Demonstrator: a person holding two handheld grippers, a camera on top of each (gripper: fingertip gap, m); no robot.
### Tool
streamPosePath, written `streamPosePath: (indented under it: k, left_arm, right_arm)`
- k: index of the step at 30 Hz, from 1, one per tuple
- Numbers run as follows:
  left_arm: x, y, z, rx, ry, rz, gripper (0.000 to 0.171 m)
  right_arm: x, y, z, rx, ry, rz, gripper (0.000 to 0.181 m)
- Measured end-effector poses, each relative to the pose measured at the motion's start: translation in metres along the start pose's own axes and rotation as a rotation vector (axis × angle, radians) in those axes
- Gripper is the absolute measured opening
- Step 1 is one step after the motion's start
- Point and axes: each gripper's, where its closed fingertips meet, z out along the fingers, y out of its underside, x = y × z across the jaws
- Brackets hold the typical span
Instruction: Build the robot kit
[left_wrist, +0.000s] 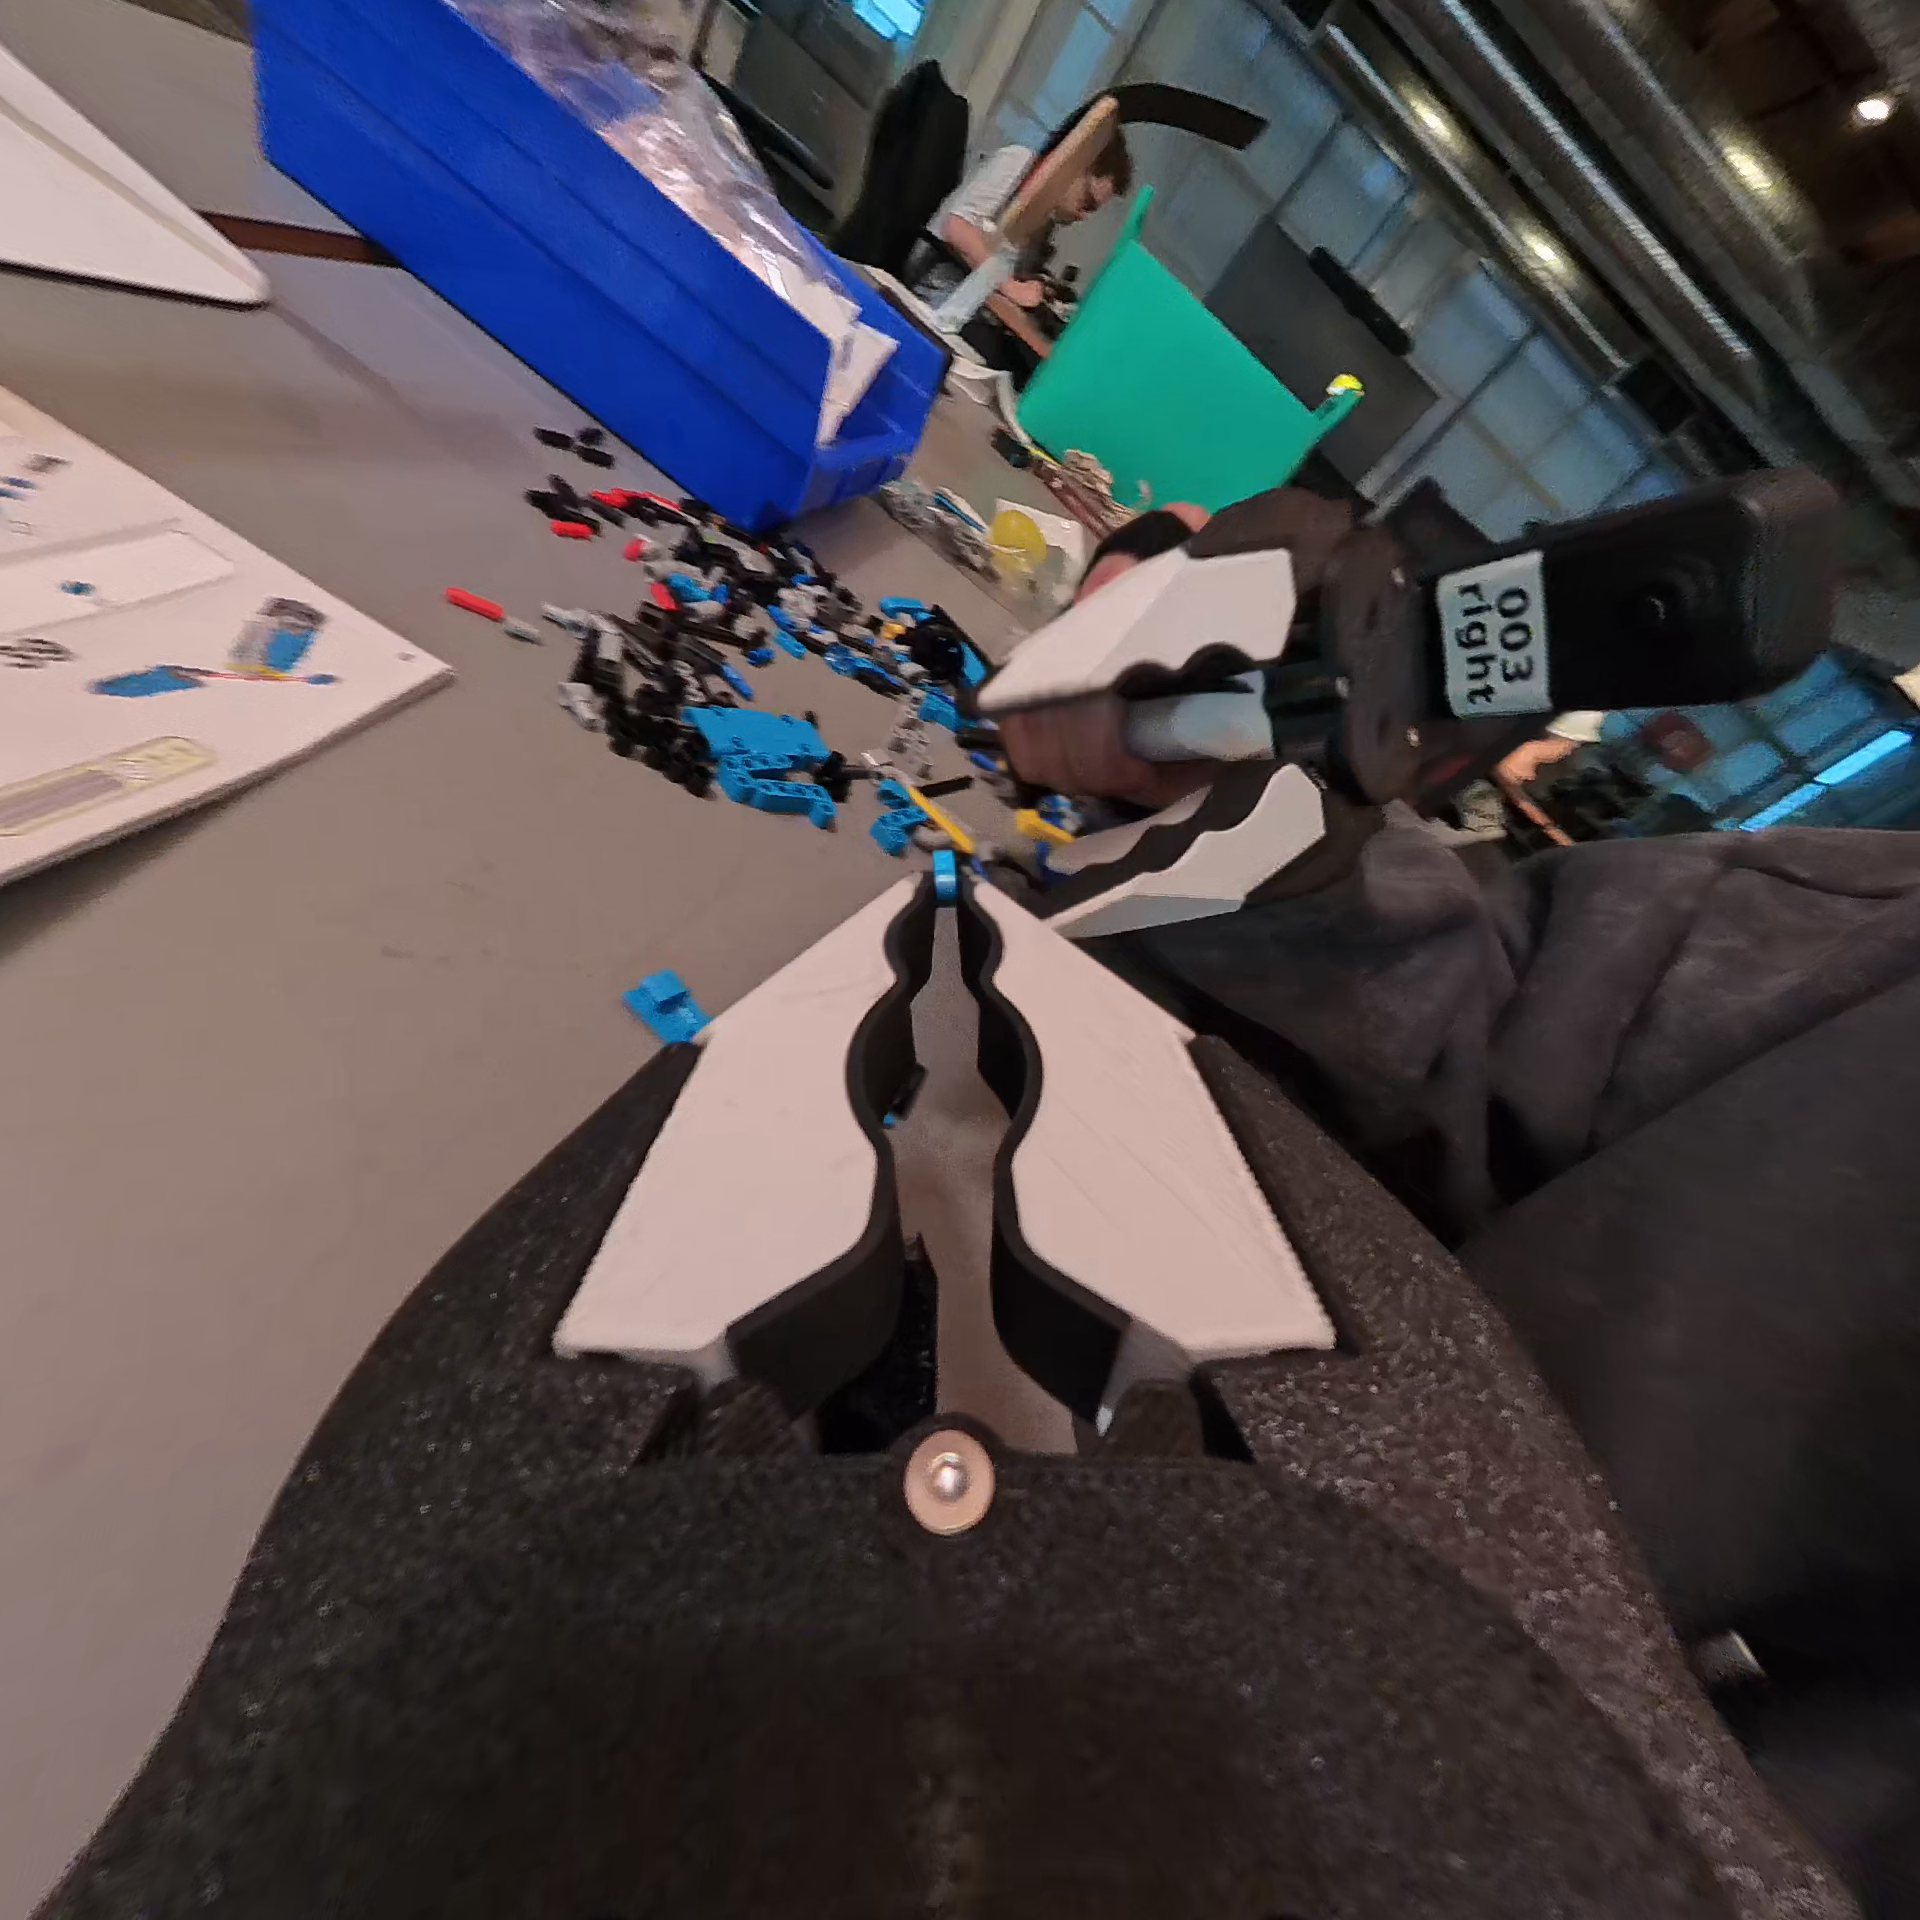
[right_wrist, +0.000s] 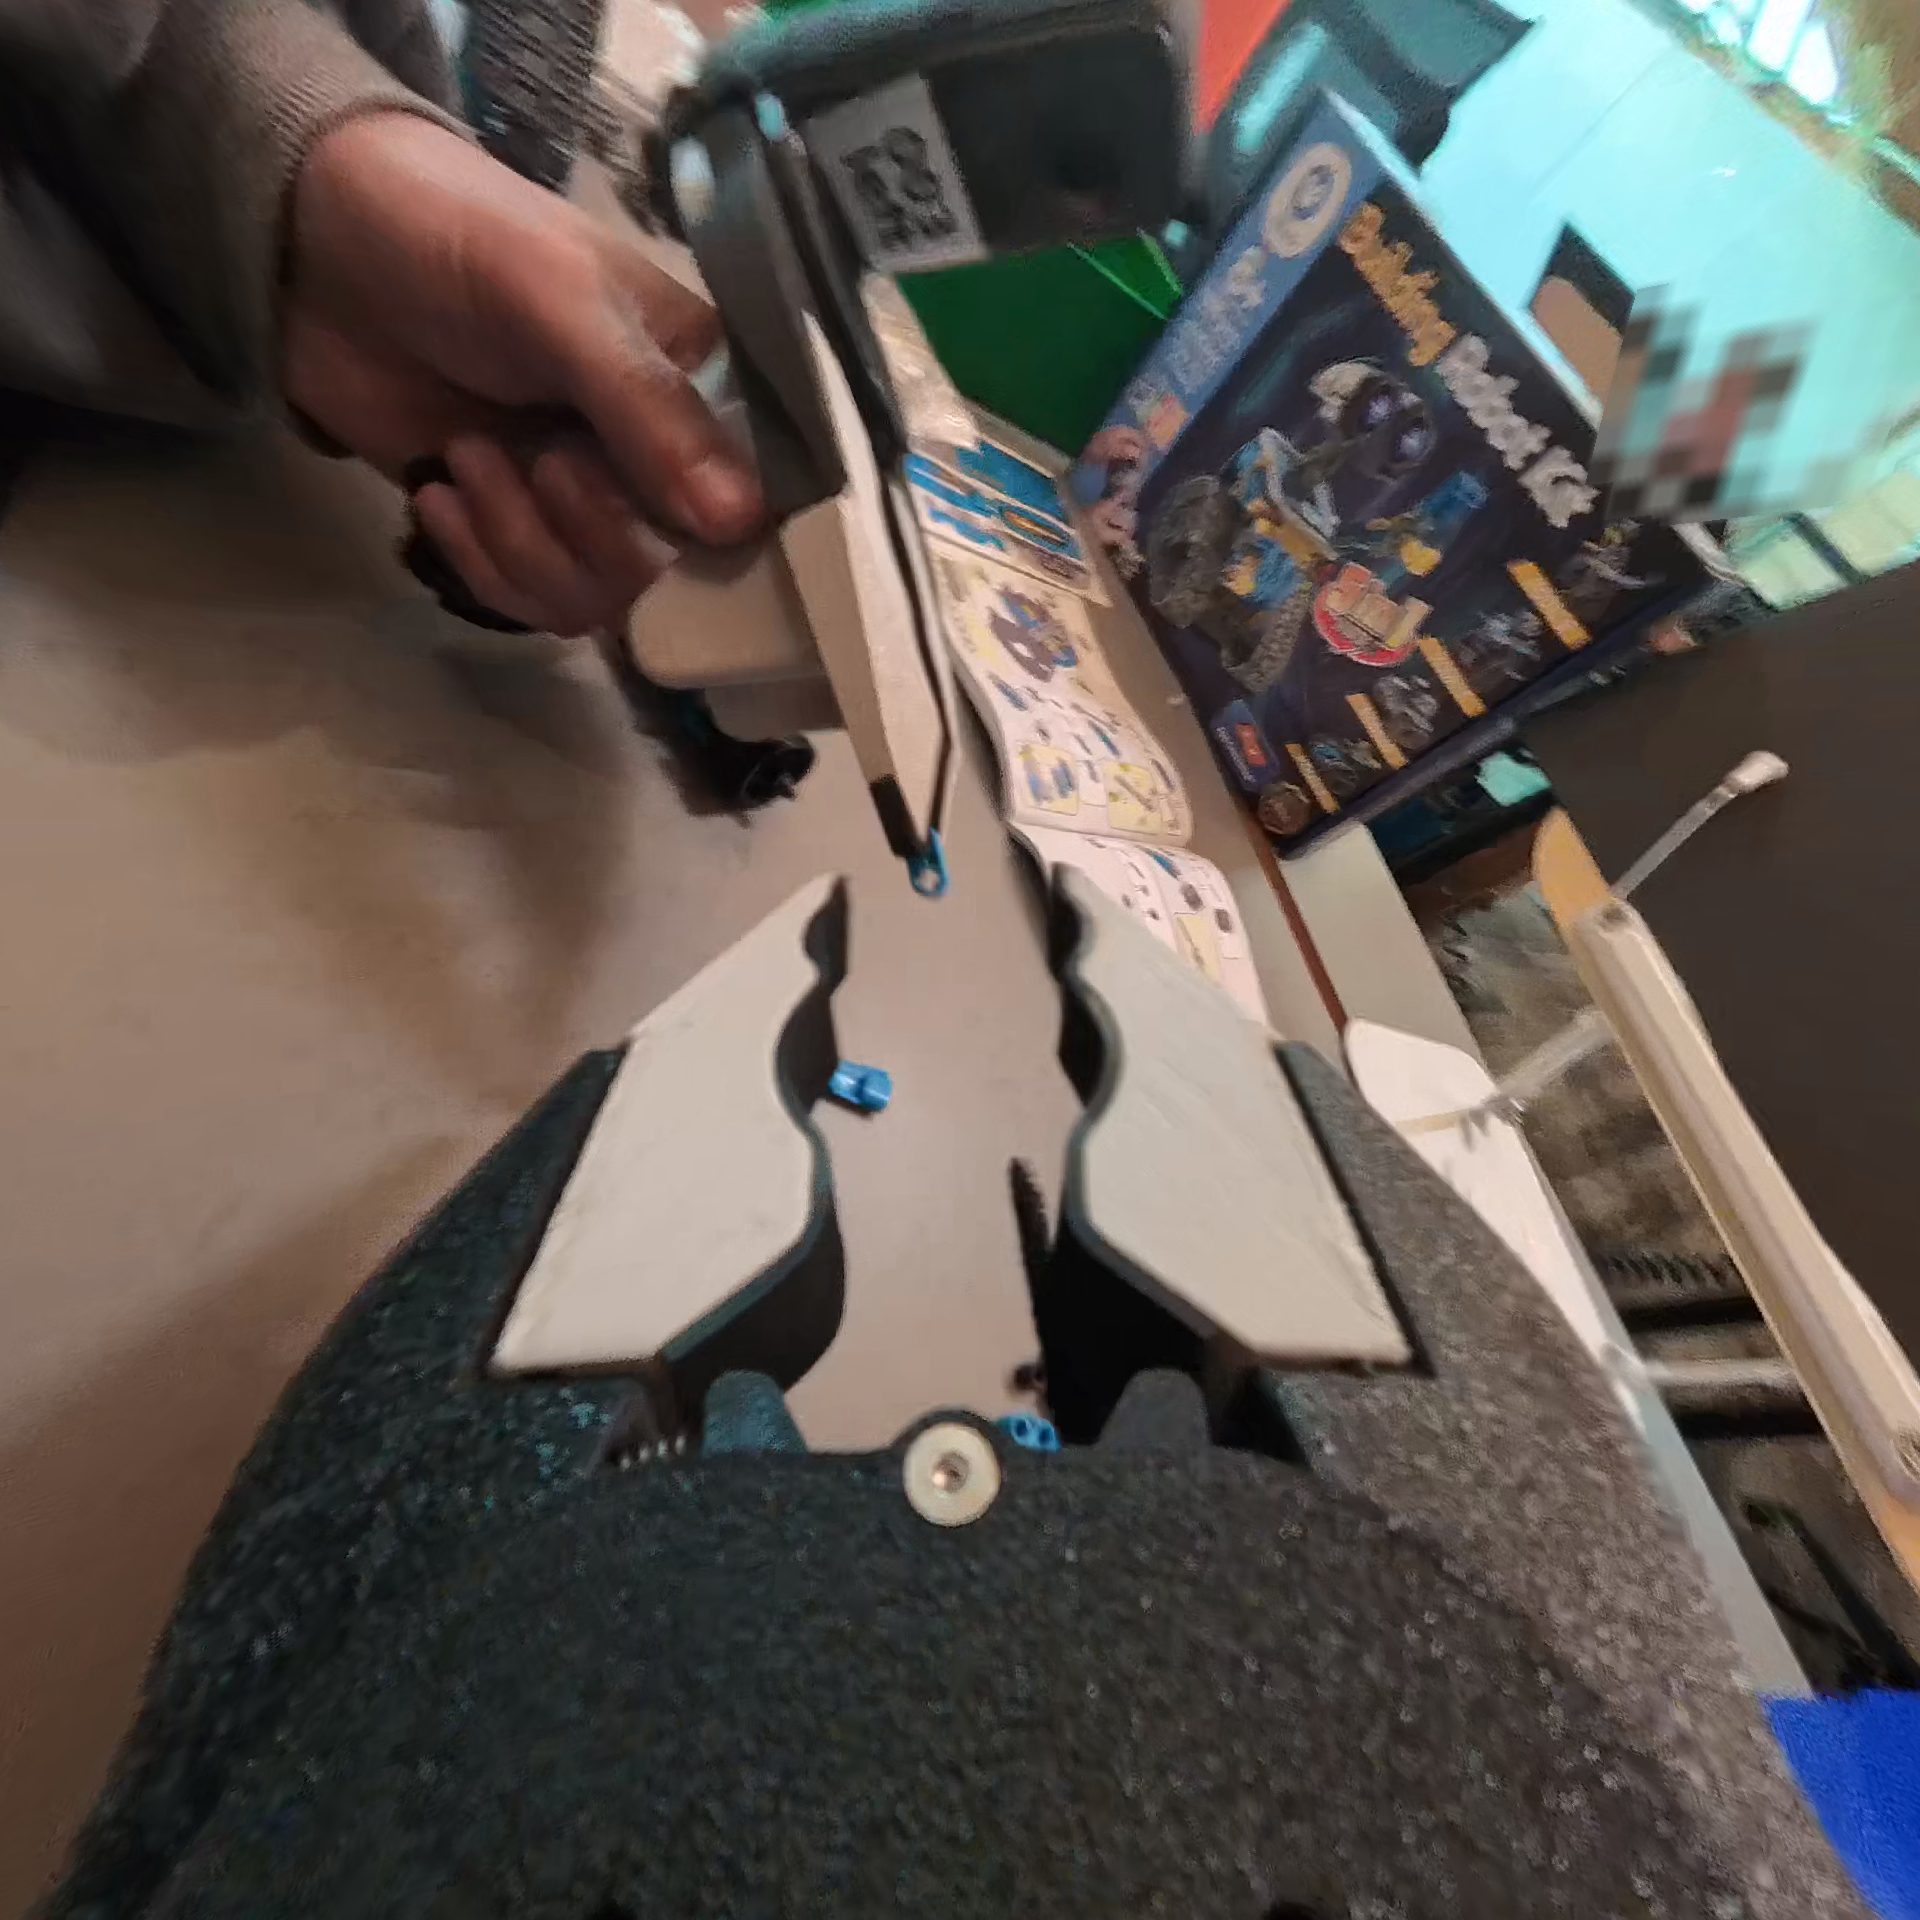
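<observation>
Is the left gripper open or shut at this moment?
Shut. The left gripper has its fingertips pressed on a small blue piece; the right wrist view shows the same piece hanging from its closed tips.

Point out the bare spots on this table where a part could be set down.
Bare grey table lies between the booklet and the left tool, beside one loose blue piece. Another gap runs between booklet and blue bin. The parts pile by the right tool is crowded.
</observation>
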Motion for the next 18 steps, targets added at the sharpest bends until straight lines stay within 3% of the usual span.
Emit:
streamPosePath:
  k: [1, 2, 6, 11, 18]
  left_arm:
    - [-0.006, -0.002, -0.003, 0.010, -0.032, 0.001, 0.003]
    - [-0.011, -0.003, -0.005, 0.016, -0.061, 0.000, 0.003]
    - [-0.026, 0.000, -0.007, -0.001, -0.149, 0.001, 0.003]
    - [-0.029, 0.004, -0.006, -0.028, -0.182, 0.026, 0.003]
    - [-0.023, 0.009, -0.001, -0.066, -0.190, 0.092, 0.003]
  right_arm:
    - [0.005, 0.009, 0.000, -0.040, 0.026, -0.003, 0.040]
    - [0.005, 0.023, -0.001, -0.104, 0.012, 0.006, 0.031]
    - [-0.010, 0.075, -0.003, -0.308, -0.179, 0.199, 0.025]
    - [-0.030, 0.082, -0.003, -0.321, -0.367, 0.365, 0.025]
    - [-0.050, 0.089, -0.001, -0.373, -0.458, 0.353, 0.018]
